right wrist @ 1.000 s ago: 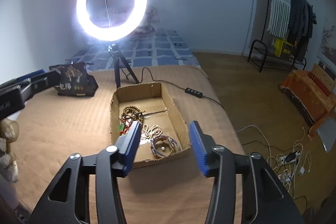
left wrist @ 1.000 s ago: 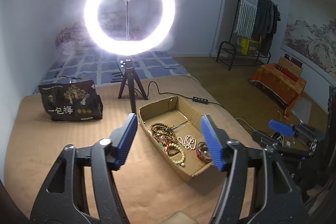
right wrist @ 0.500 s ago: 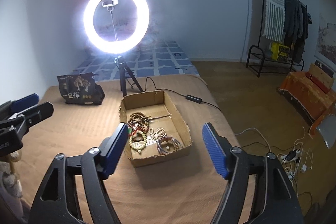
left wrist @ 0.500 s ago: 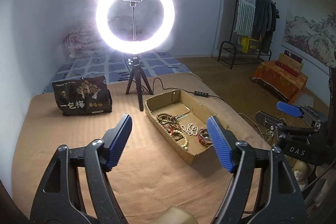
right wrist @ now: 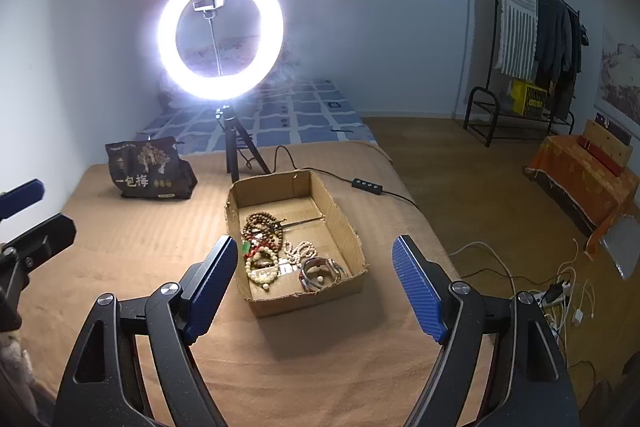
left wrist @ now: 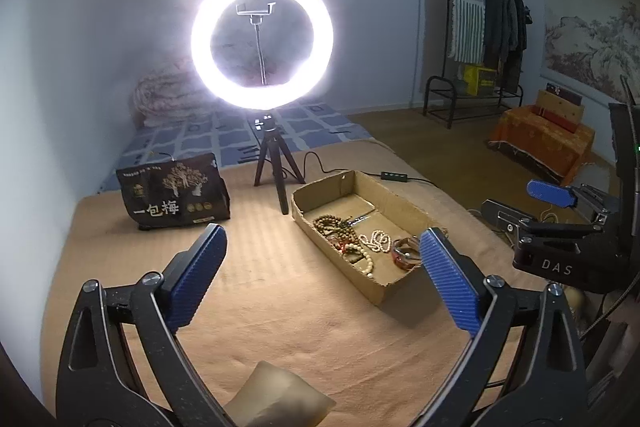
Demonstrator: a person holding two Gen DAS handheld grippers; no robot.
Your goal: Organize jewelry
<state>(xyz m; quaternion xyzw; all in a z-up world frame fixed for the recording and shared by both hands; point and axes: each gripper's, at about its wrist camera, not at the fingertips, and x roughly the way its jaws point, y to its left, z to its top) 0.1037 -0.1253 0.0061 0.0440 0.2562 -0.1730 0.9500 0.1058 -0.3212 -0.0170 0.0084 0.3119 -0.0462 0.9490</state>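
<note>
A shallow cardboard box (right wrist: 340, 215) lies on the tan blanket; it also shows in the left wrist view (left wrist: 400, 203). It holds brown bead strings (right wrist: 262, 225), a pale bead bracelet (right wrist: 262, 275), a white bead string (right wrist: 300, 251) and reddish bangles (right wrist: 320, 273). My right gripper (right wrist: 314, 285) is open and empty, held above the box's near end. My left gripper (left wrist: 320, 279) is open and empty, above the blanket to the left of the box. The right gripper also shows in the left wrist view (left wrist: 532, 205).
A lit ring light on a tripod (left wrist: 262, 43) stands behind the box, its cable and switch (right wrist: 366, 185) trailing right. A black snack bag (left wrist: 172, 193) stands at the back left. A pale object (left wrist: 276, 399) lies under my left gripper. The bed edge drops to the floor on the right.
Both grippers have pulled back and up from the box, and both jaws have opened wider. The jewelry lies in the box as before.
</note>
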